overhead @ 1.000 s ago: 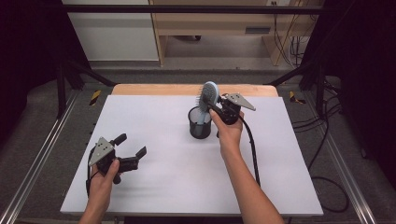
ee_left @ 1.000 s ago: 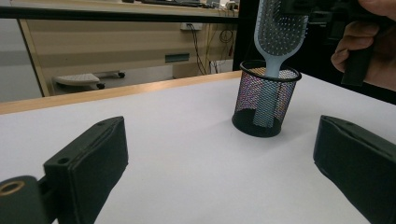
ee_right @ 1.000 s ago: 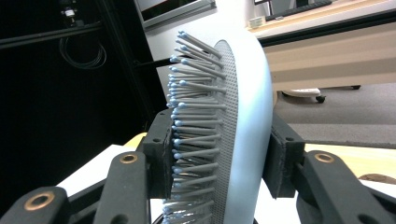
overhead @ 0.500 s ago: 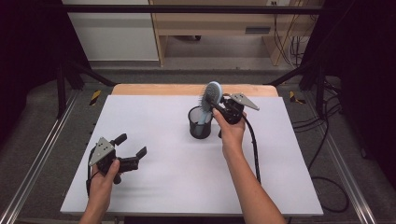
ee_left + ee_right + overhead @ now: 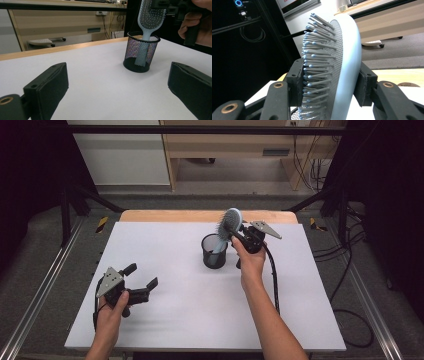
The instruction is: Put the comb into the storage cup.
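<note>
The pale blue paddle hairbrush with its plastic bristles (image 5: 229, 224) is seen standing handle-down in the black wire-mesh cup (image 5: 214, 252), which sits on the white table (image 5: 190, 320) a little right of centre and toward the far side. The placing is judged nearly done: the handle is already inside the cup, and what is left is to let go and draw the hand away. The brush head is clamped by the right gripper (image 5: 243, 236), one pad on the bristles and one on the smooth back; its jaws have just been easing apart slightly. The right forearm is stretched forward, the hand raised beside the cup. The left gripper (image 5: 141, 282) is held low at the near left, jaws apart on nothing.
</note>
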`<move>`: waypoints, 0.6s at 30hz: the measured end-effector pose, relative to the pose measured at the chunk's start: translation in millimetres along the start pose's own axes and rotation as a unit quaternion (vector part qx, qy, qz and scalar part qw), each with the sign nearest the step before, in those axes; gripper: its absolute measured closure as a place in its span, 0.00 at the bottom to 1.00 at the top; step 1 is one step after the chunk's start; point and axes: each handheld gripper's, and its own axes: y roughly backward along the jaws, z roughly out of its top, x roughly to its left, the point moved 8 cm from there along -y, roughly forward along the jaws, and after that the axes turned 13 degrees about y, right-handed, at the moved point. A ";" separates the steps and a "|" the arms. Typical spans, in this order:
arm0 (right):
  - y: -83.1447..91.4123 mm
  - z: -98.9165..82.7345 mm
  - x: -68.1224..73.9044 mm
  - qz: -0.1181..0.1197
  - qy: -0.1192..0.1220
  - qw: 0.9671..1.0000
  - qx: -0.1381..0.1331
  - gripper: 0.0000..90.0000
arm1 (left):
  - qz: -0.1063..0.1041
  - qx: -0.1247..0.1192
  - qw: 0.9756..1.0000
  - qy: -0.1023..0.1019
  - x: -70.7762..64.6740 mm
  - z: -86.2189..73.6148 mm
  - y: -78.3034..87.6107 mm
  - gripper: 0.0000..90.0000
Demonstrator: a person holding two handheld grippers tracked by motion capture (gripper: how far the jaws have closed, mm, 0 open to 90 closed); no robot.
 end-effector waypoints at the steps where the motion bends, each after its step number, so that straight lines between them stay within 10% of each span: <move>1: 0.1 -0.1 -0.3 0.000 -0.001 1.000 0.000 0.56 | 0.000 0.000 1.000 0.000 0.0 0.0 0.0 0.04; 18: 1.2 -2.2 -6.7 -0.004 -0.009 1.000 0.004 0.53 | -0.001 0.002 1.000 -0.004 -1.5 -0.3 0.0 0.04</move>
